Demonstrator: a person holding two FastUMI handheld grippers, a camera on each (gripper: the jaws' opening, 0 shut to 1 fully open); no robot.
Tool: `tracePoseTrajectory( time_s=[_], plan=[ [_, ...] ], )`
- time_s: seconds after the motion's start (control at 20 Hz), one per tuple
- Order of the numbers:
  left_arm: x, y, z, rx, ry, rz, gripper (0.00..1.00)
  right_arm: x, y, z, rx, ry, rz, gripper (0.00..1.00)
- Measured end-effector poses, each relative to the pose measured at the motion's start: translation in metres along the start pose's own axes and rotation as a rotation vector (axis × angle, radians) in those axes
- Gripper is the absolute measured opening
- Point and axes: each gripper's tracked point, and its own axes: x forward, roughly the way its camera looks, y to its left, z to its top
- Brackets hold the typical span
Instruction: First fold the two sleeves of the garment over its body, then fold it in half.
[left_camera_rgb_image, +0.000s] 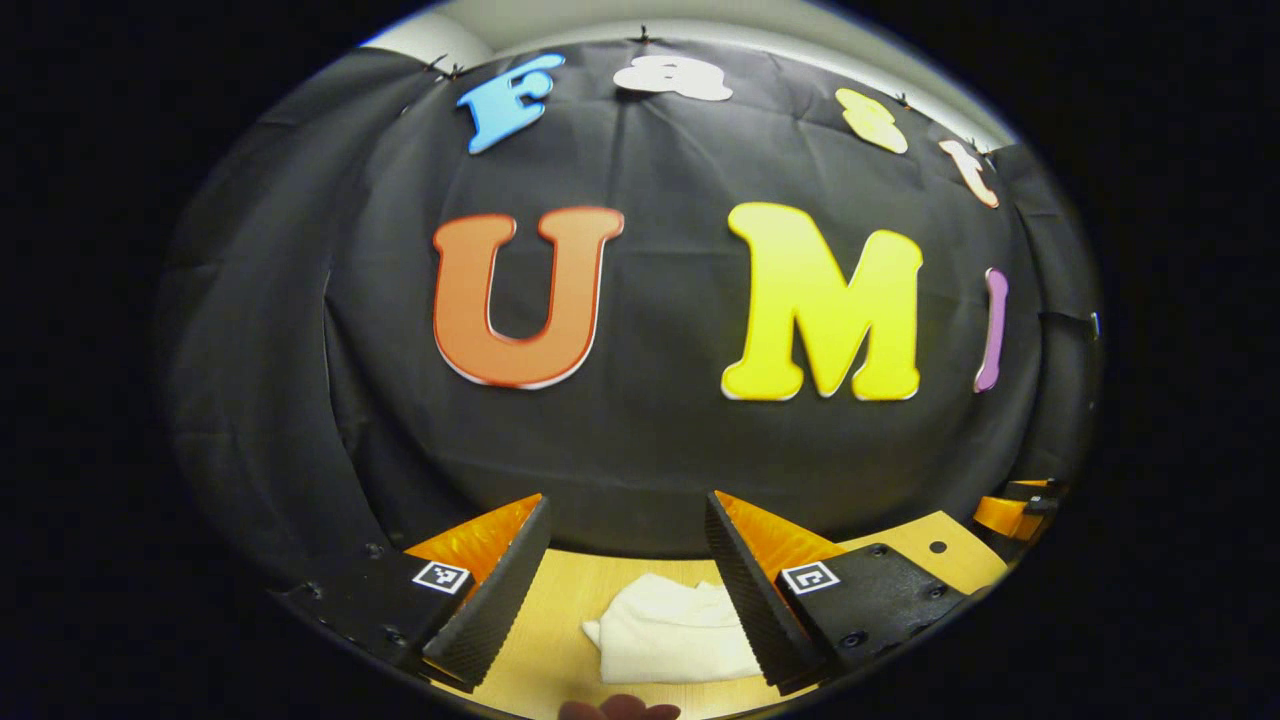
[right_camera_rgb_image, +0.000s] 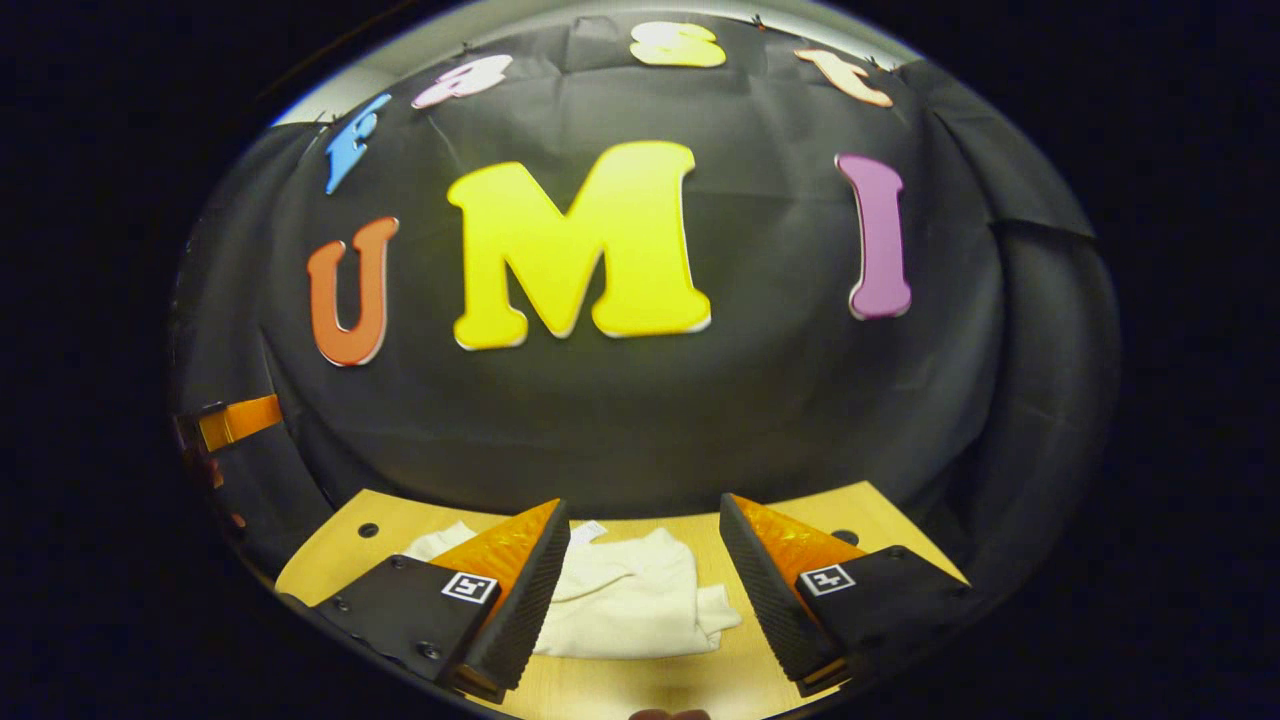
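Both claws (left_camera_rgb_image: 625, 590) (right_camera_rgb_image: 640, 590) agape above garment (right_camera_rgb_image: 620, 595).

Black-draped booth with a light wooden table

A black cloth wall (left_camera_rgb_image: 640, 440) hangs across the back of the booth, creased and falling in loose folds at both sides, where further panels of it wrap round. Above its top edge runs a strip of pale wall or ceiling (left_camera_rgb_image: 700, 22). Below the cloth lies a light wooden table (right_camera_rgb_image: 690, 535) with small dark round holes near its far corners. The light is dim and even, brightest on the tabletop.
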Motion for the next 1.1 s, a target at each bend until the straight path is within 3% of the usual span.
tracePoseTrajectory(
  time_s=[0.1, 0.2, 0.25, 0.6, 0.85, 1.1],
  plan=[
    [-0.035, -0.021, 0.034, -0.002, -0.062, -0.048, 0.97, -0.039, 0.013, 0.026, -0.053, -0.046, 0.013, 0.93],
    [-0.067, -0.028, 0.050, 0.001, -0.080, -0.039, 0.97, -0.073, 0.028, 0.044, -0.064, -0.081, 0.023, 0.93],
    [-0.089, -0.032, 0.050, 0.001, -0.090, -0.025, 1.00, -0.090, 0.030, 0.051, -0.061, -0.099, 0.027, 0.94],
    [-0.172, -0.048, 0.020, -0.014, -0.099, 0.016, 0.97, -0.178, 0.049, 0.059, -0.016, -0.218, 0.014, 0.93],
    [-0.203, -0.069, -0.016, -0.039, -0.059, -0.039, 0.98, -0.203, 0.068, 0.024, -0.063, -0.195, 0.045, 0.94],
    [-0.205, -0.063, -0.035, -0.031, -0.046, -0.020, 0.97, -0.202, 0.072, 0.015, -0.050, -0.175, 0.056, 0.94]
  ],
)
